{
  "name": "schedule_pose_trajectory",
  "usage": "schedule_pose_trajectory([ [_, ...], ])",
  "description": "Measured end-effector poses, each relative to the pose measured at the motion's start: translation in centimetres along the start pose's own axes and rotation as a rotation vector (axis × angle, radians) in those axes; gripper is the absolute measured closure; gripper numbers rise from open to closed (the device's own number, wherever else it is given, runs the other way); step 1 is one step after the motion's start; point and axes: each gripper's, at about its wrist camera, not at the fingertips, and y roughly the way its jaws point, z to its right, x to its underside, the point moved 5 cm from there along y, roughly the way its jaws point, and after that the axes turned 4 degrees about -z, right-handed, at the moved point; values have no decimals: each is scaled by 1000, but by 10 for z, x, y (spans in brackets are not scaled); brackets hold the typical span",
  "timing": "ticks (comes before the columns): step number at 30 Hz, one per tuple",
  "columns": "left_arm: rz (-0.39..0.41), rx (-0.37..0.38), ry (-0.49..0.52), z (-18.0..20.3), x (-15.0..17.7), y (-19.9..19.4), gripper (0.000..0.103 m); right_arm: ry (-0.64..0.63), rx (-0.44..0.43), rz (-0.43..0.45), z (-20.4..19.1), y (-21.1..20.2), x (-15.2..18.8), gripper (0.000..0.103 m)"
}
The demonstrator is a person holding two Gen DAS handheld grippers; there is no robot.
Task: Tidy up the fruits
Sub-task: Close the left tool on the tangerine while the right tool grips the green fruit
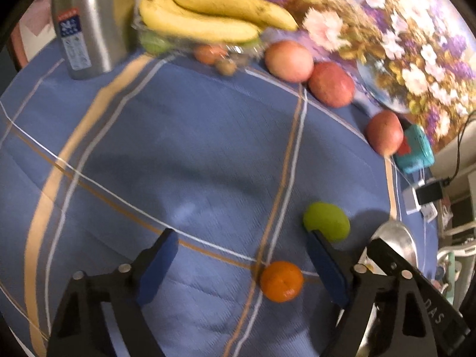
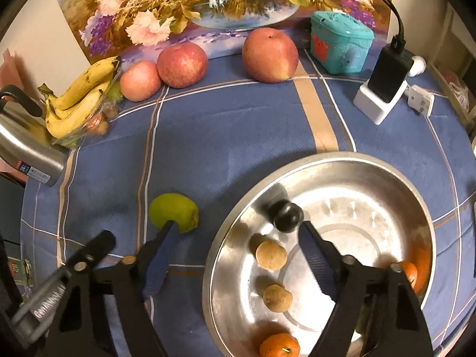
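Left gripper (image 1: 238,255): spread wide, nothing between the pads, pointing steeply down at the blue checked tablecloth (image 1: 178,148).
Right gripper (image 2: 235,238): spread, empty, straddling the near rim of the metal bowl (image 2: 327,160), 1 finger outside it, 1 inside.
Loose fruit near the grippers: 1 orange (image 1: 282,281) on the cloth just inside the left gripper's right finger; 1 green fruit (image 1: 327,221) just beyond that fingertip, possibly a lime, blurred here.
Already in the bowl: 2 oranges, 2 small brown fruits (image 2: 271,255), 1 dark round fruit (image 2: 288,212).
Still at the back: 3 apples (image 2: 270,55) in a row before the flower picture (image 2: 184,9); bananas (image 2: 80,95) on a clear dish beside the steel kettle (image 2: 26,145).
Step in hand, as judged: picking up the orange with the left gripper.
Doing it well: shift toward the orange until centred between both pads; lower until the pads sit at its widest part; close gently, enough to hold without bruising; lift straight up before crossing to the bowl.
Risk: round fruit rolling off if nudged by 1 finger first; green fruit close enough to be bumped.
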Motion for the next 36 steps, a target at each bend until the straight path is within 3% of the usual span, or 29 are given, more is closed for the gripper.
schedule_pose_trajectory([
  [10,-99,51,45,19,20,16,38,12,-9,7,7,-3,2,25],
  [15,-130,72,66,28,25,21,59,0,-12,12,8,-3,2,25],
  [17,-135,76,68,29,25,21,63,-1,-12,12,8,-3,1,25],
  [25,-121,122,21,20,17,15,64,-2,-21,24,7,-2,-1,25],
  [30,-32,104,-39,-2,-5,3,64,-43,-60,48,-9,-2,-4,33],
  [36,47,65,-91,-27,-23,-9,64,-100,-78,49,-33,8,-3,35],
])
